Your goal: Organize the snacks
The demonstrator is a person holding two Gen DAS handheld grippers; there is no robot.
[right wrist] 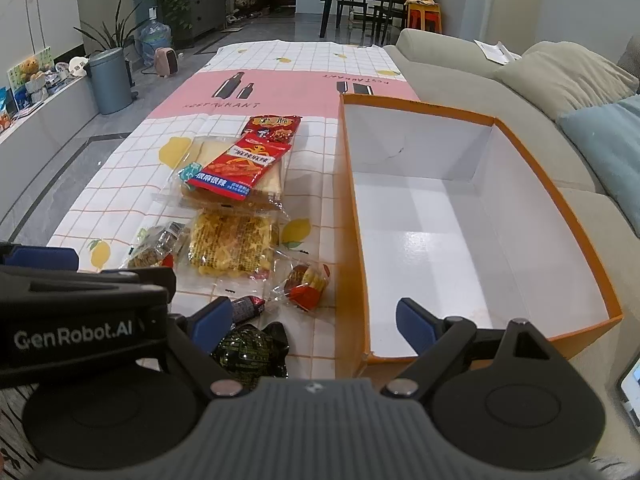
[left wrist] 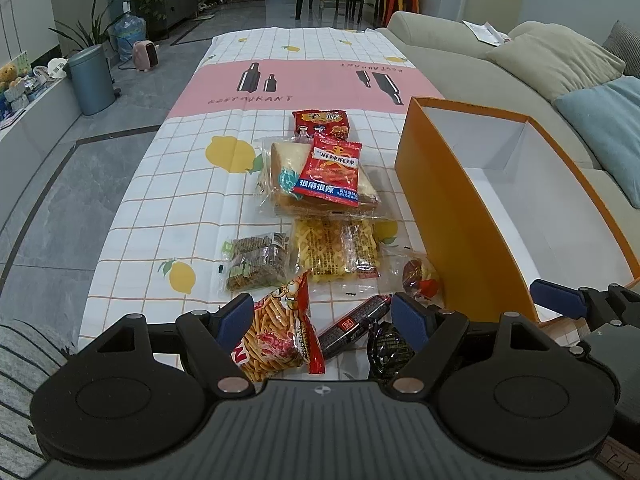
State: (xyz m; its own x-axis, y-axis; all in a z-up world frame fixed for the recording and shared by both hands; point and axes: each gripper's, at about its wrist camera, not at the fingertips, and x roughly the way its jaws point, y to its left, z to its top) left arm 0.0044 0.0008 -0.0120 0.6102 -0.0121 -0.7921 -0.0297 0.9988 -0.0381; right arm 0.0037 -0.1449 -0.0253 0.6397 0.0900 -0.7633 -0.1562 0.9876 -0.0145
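On the lemon tablecloth [left wrist: 152, 184] many snacks are spread out, and none are seen in the orange box [right wrist: 532, 148] yet, so the sorting seems to be just at its start. The box is set to the right of the snacks, and its white inside is bare. The left gripper [left wrist: 322, 314] is held low at the near edge of the table, with its blue fingers spread wide. Between those fingers, a bag of orange stick snacks [left wrist: 276, 336] and a dark sausage stick [left wrist: 352, 326] are seen, but nothing is pinched. The right gripper [right wrist: 314, 320] is also held open, low over the near corner of the box, and a black wrapped candy [right wrist: 250, 350] is seen just inside its left finger. Farther off, a red spicy packet [left wrist: 330, 170] is laid on top of wrapped bread [left wrist: 280, 176]. Next, one snack probably needs to be closed on gently and carried over the box wall.
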